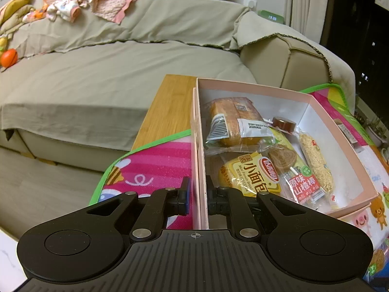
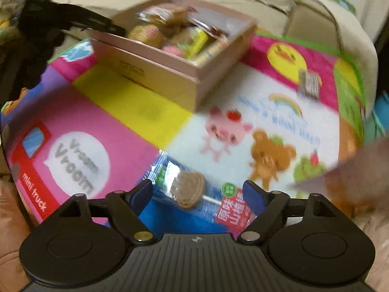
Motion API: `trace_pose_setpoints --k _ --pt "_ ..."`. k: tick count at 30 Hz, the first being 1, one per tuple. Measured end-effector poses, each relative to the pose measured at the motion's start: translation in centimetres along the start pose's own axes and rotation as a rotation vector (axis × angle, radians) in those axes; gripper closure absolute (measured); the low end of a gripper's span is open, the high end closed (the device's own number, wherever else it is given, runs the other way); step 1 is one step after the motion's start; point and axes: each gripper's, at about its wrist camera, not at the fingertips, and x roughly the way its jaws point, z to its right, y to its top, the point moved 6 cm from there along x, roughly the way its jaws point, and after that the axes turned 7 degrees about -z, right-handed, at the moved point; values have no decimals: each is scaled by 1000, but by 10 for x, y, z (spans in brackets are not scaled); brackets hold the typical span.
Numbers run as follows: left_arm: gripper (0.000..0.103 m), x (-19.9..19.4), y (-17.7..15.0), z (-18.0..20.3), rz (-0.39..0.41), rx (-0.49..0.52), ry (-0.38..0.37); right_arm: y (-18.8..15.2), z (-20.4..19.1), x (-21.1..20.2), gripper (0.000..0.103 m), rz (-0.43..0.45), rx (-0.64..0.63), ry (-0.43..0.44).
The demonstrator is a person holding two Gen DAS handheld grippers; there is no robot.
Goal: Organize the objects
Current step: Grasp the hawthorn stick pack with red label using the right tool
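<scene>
An open pink box holds several wrapped snacks, among them a bread slice pack, a yellow bread pack and a red lollipop pack. My left gripper is shut on the box's near wall, one finger inside and one outside. In the right wrist view, which is blurred, the same box stands further back on the mat. A wrapped brown lollipop lies on the mat between the wide-apart fingers of my right gripper; the pads do not touch it.
A colourful play mat covers a wooden table. A beige sofa with clothes on its back stands behind it. One small wrapped snack lies on the mat to the right of the box. A blurred brown shape enters at the right.
</scene>
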Motion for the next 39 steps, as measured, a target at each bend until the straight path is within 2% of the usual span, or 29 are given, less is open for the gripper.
trace_pose_setpoints --k 3,5,7,8,10,12,14,16,18,19,21,22,25,30,35,39 --pt "90 -1 -1 0 1 3 -1 0 -3 -3 20 2 73 50" --pt "90 -2 -1 0 1 2 -3 3 -16 -6 19 0 99 146" --pt "90 -2 -1 0 1 1 -1 3 -32 -15 20 12 64 225" --pt "90 -2 -1 0 1 2 0 3 -36 -19 20 23 42 233" --pt "90 -2 -1 0 1 1 -3 3 -39 -27 20 49 -18 178" --pt "90 -2 -1 0 1 -1 -5 -2 -33 -29 20 51 -85 75" --pt "90 -3 -1 0 2 -3 -8 -9 -24 -23 20 26 -159 -55" --pt "90 -3 -1 0 3 -4 -11 -18 -10 -10 20 -21 -177 -115" --pt "90 -3 -1 0 2 -4 -9 -19 2 -2 25 -49 -62 -57" --pt "90 -2 -1 0 1 -3 -6 -17 5 -2 31 -42 -2 -15" --pt "90 -1 -1 0 -2 1 2 -10 -3 -1 44 -17 30 45" --pt "90 -1 0 0 -3 2 3 -6 -12 -1 44 -5 13 61" --pt "90 -1 0 0 -4 4 7 5 -39 2 44 52 -122 -4" --pt "90 0 0 1 -5 5 16 30 -45 8 35 97 -169 -20" --pt "90 0 0 1 -5 1 16 55 -53 20 36 77 -118 115" --pt "90 -1 0 0 -6 2 14 61 -67 18 50 71 -85 141"
